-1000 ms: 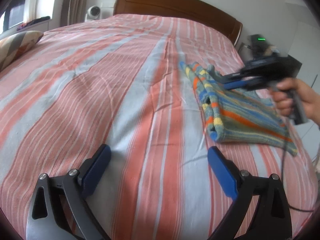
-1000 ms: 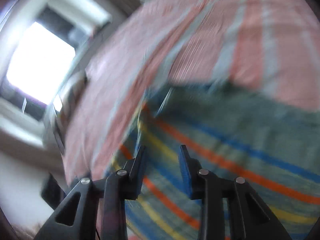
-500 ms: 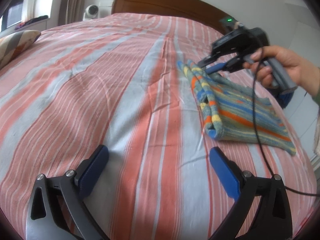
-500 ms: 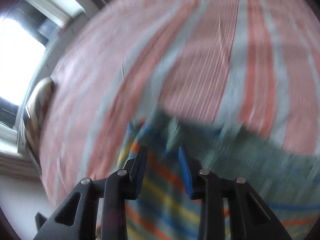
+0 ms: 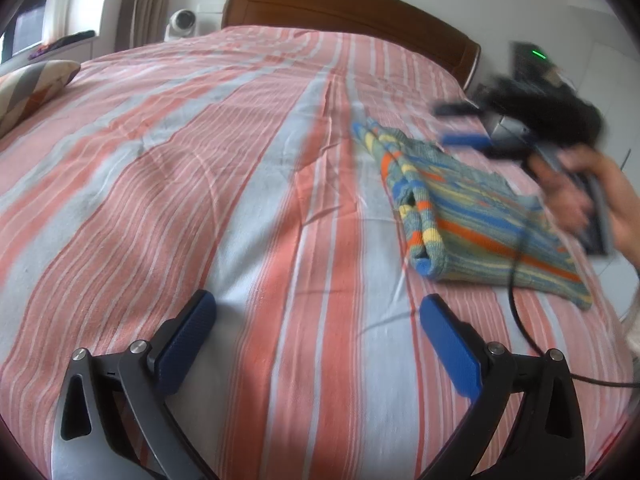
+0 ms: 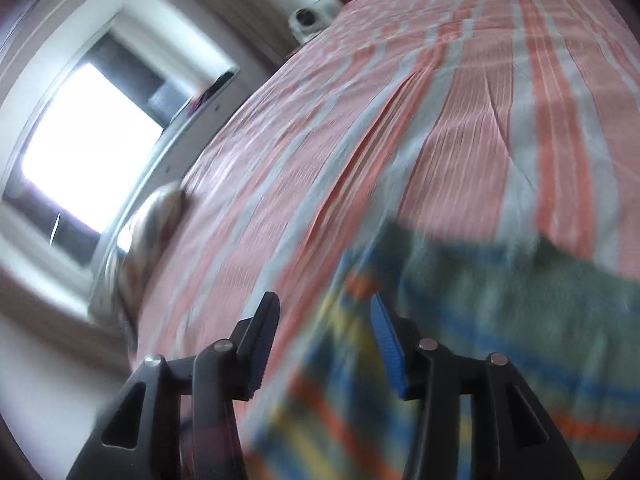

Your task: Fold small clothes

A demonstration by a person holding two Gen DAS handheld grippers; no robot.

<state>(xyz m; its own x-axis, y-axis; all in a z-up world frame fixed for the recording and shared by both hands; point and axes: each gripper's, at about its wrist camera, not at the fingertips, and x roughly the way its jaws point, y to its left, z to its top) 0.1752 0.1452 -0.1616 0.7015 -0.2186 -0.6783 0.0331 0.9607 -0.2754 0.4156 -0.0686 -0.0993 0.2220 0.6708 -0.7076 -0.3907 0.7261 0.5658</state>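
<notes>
Two tongs are seen: the left tongs [image 5: 318, 330] are held wide open and empty over the bed [image 5: 200, 160]; the right tongs [image 6: 324, 334] are opening, empty, above the folded striped sweater [image 5: 472, 216].

Folded garment [image 5: 476, 216] lies on the bed cover [image 5: 200, 184], ahead and to the right of the left gripper [image 5: 316, 320]; right gripper [image 5: 460, 126] hangs over the garment's far edge, a hand [image 5: 580, 196] behind it; its cable [image 5: 516, 280] crosses the garment; pillow [image 5: 32, 88] far left of the left gripper; headboard [image 5: 340, 8] beyond the bed.
</notes>
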